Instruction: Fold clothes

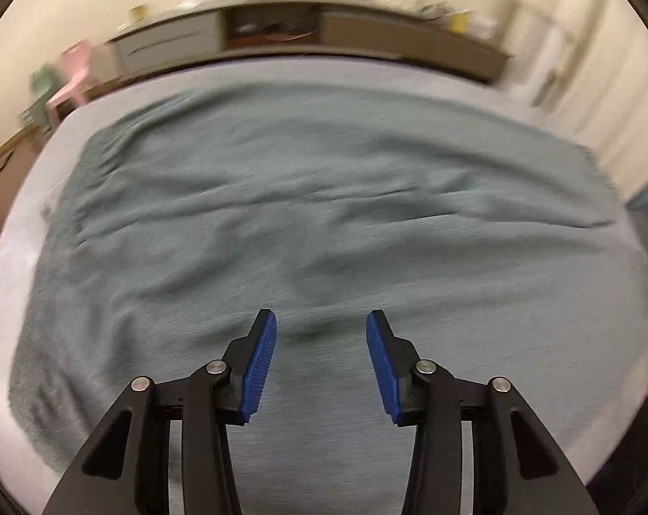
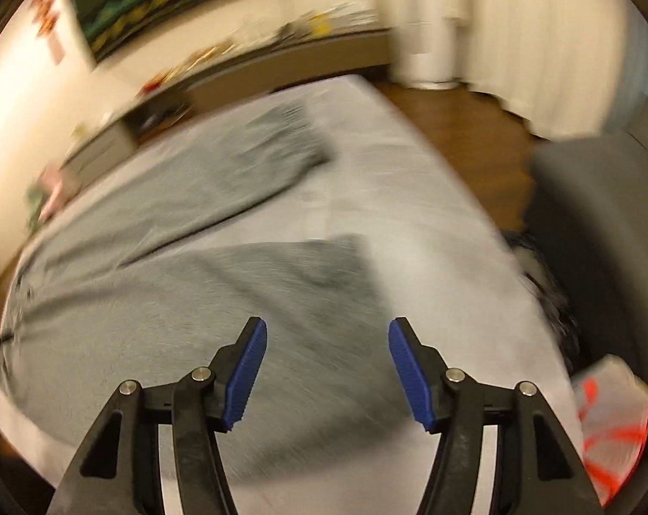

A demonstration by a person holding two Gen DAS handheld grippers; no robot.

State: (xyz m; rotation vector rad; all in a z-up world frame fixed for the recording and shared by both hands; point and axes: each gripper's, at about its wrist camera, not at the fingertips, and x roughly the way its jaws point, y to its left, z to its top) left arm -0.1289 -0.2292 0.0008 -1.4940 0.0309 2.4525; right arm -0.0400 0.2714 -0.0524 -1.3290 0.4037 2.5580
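Observation:
A grey-green pair of trousers (image 1: 306,214) lies spread flat on a white-covered table (image 1: 19,240), filling most of the left wrist view. My left gripper (image 1: 321,322) hovers over its near part, open, with nothing between the blue pads. In the right wrist view the same trousers (image 2: 165,300) show two legs reaching towards the far right, with a gap of white cover (image 2: 366,197) between them. My right gripper (image 2: 327,328) hangs open above the nearer leg's end. Both views are blurred by motion.
A long low cabinet (image 1: 306,30) with small items on top runs along the far wall. A pink chair (image 1: 72,79) stands at the far left. Right of the table are wood floor (image 2: 465,124), a grey sofa (image 2: 598,223), white curtains (image 2: 538,34) and a red-and-white item (image 2: 611,420).

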